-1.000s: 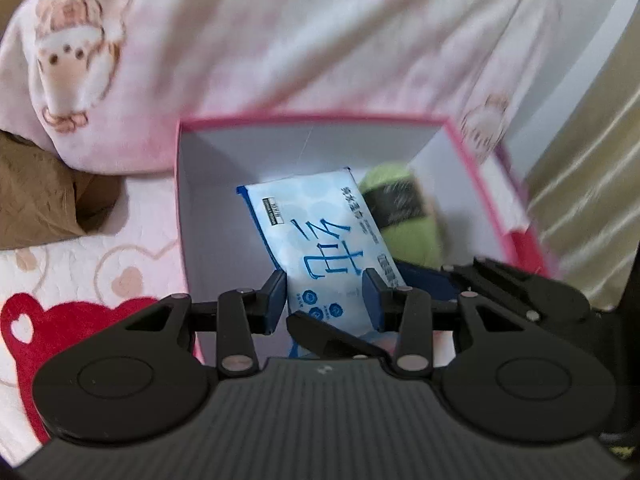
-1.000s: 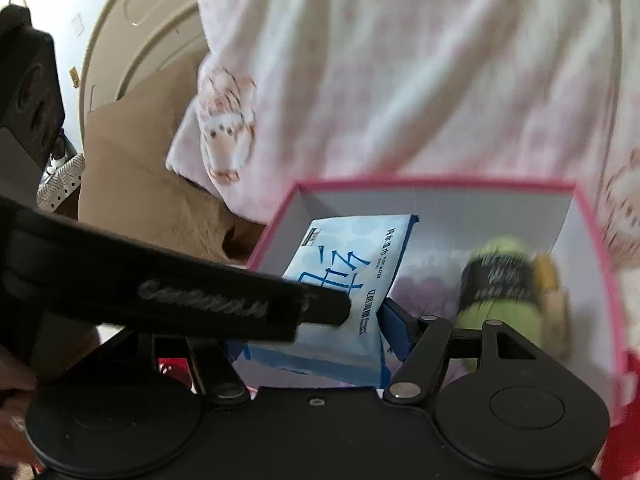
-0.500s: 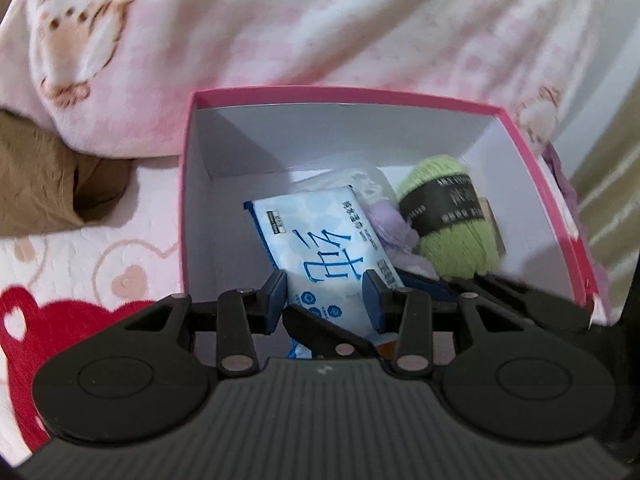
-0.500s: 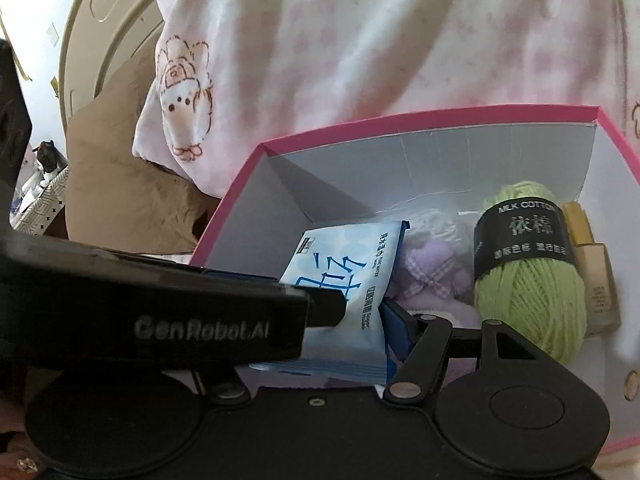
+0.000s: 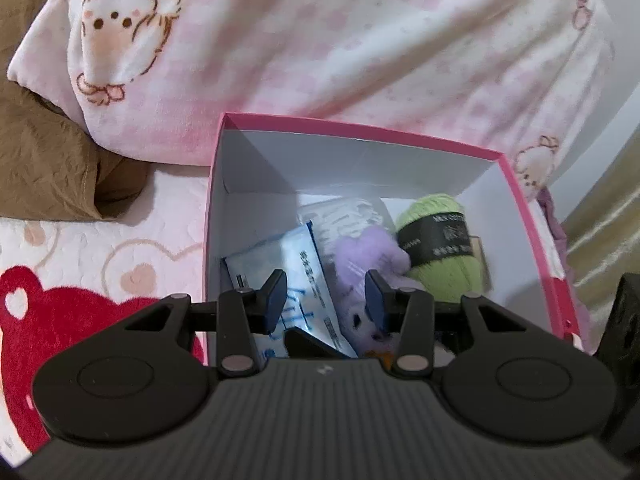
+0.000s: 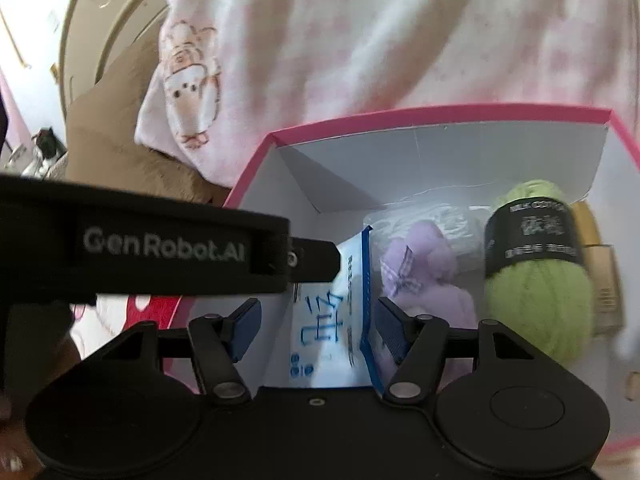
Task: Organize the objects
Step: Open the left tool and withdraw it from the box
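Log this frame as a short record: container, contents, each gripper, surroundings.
container: pink box, open, white inside
contents: blue tissue pack, purple plush toy, green yarn skein
left gripper: jaws just opened slightly; above pack and plush, not clamping
right gripper: jaws just closed slightly; pack between them, one pad clear of it
surroundings: pink blanket, brown pillow
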The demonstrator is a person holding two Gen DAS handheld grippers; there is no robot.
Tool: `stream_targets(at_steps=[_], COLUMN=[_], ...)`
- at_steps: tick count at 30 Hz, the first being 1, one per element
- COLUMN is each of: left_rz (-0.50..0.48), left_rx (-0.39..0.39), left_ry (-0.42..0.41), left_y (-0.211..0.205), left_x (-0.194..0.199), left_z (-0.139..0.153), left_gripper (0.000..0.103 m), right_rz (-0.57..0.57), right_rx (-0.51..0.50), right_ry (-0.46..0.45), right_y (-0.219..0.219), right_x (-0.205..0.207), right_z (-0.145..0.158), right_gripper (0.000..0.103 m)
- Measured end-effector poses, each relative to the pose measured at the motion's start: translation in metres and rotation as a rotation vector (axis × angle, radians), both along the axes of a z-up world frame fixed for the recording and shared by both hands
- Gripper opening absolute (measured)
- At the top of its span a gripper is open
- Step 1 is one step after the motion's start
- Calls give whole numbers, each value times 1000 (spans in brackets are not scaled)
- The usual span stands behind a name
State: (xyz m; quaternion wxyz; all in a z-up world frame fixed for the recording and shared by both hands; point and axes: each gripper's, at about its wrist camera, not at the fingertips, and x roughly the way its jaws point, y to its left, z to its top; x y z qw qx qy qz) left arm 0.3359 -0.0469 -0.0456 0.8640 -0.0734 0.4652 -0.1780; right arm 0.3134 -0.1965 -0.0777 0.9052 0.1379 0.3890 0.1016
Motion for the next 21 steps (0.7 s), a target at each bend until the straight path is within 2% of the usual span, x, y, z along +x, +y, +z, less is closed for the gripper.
stream_targets(at_steps=[4,13,15,21], left_rz=[-47,-101,-98,-120], left_rx=[-53,23,51,57], left_ry=[36,-36,-43,-45], left_y=[11,34,37,45], left_x=[-20,-80,-90,-118], left_z=[17,74,81,87], left_gripper=[45,55,55,58], right_rz=[19,32,22,17], right_rx=[-59,-169,-196,-236], right_ry=[-49,-64,-65,-62], right_y=[-6,-17,-15,-12], right_x=[-32,-104,-116,-146], right_z=[28,88,102,129], right_gripper=[68,72,72,73])
